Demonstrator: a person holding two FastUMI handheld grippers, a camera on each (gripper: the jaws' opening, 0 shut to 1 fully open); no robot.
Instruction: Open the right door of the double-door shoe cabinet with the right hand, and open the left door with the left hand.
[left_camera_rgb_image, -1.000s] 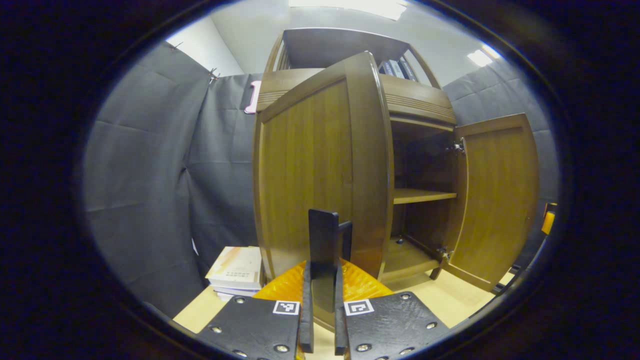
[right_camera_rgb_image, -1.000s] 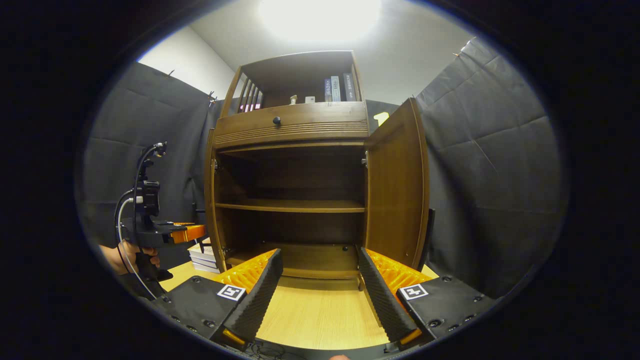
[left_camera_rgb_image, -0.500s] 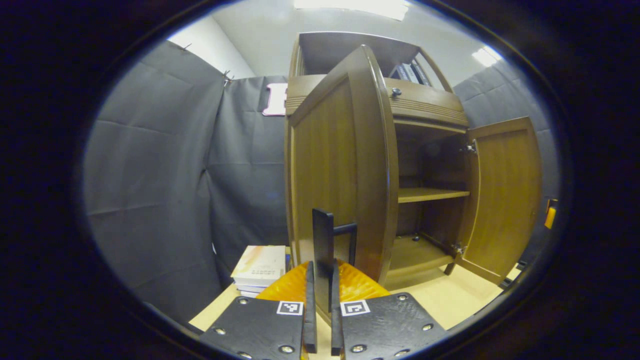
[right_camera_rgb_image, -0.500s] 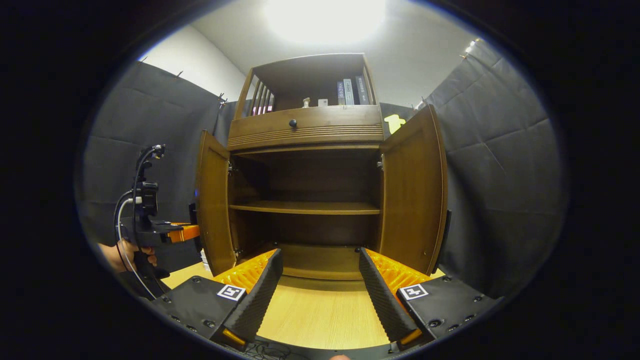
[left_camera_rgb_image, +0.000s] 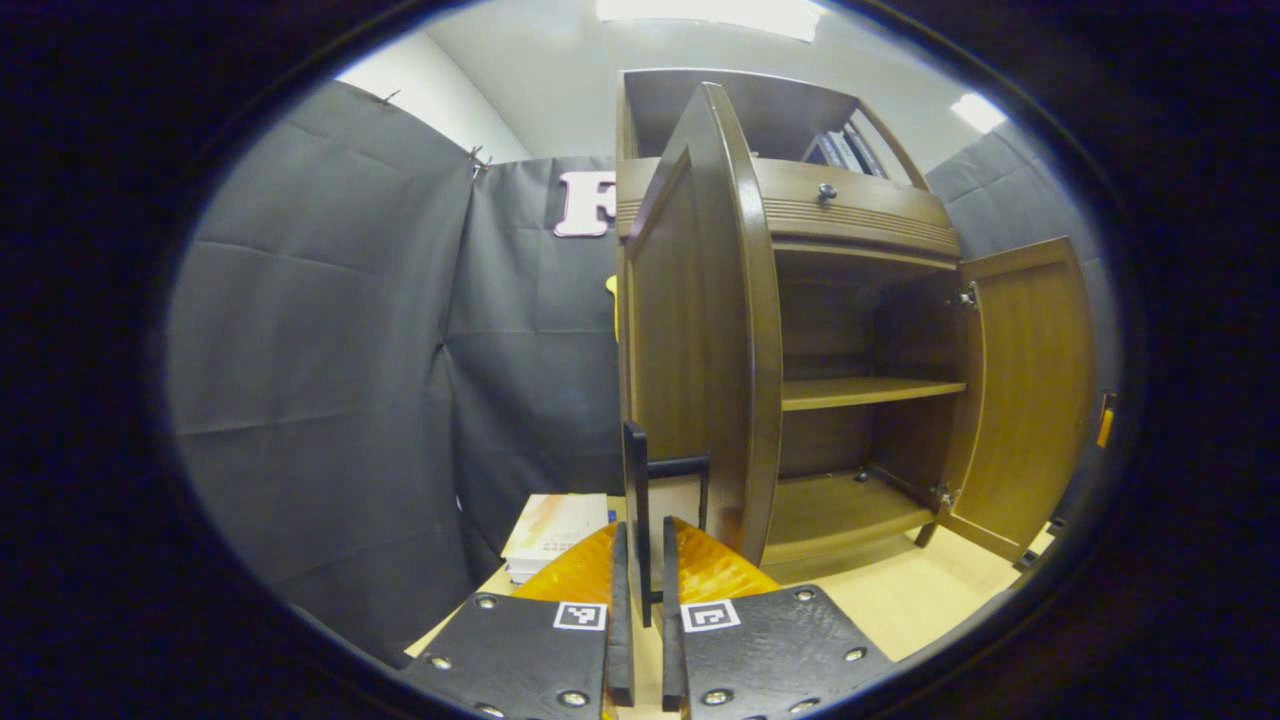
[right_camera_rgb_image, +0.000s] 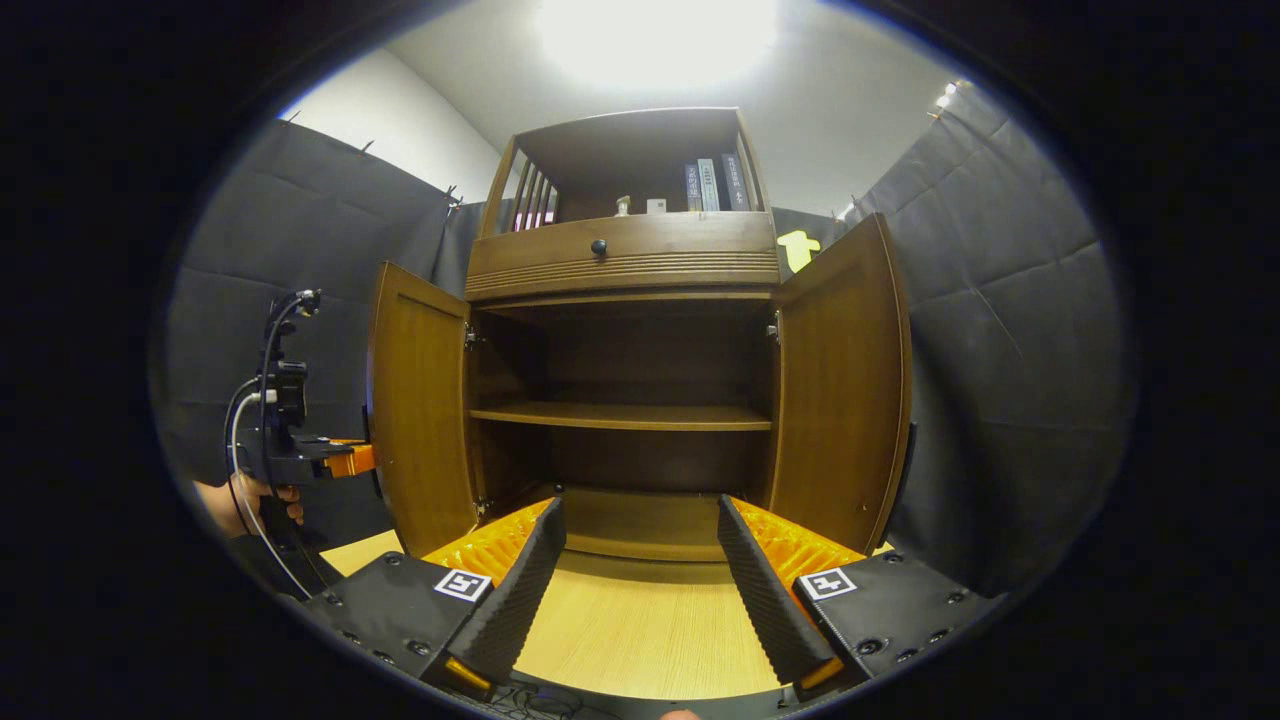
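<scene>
1. The right gripper (right_camera_rgb_image: 640, 590) is hovering with its jaws spread wide, gripping nothing, over the wooden floor (right_camera_rgb_image: 640, 630).
2. The shoe cabinet (right_camera_rgb_image: 625, 380) is standing with its left door (right_camera_rgb_image: 418, 410) and right door (right_camera_rgb_image: 845, 385) both swung open.
3. A hand (right_camera_rgb_image: 240, 500) is holding the left gripper (right_camera_rgb_image: 345, 460) just beside the left door.

stack of books (left_camera_rgb_image: 552, 535): lower part hidden behind left gripper (left_camera_rgb_image: 640, 600) | hand (right_camera_rgb_image: 240, 503): partly cut off at view's rim | upper-shelf items (right_camera_rgb_image: 640, 205): too small to tell

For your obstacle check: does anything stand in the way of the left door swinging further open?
Nothing visible blocks the left door. The stack of books lies low by the cabinet's left side, beyond it; the left tongs grip its handle.
</scene>
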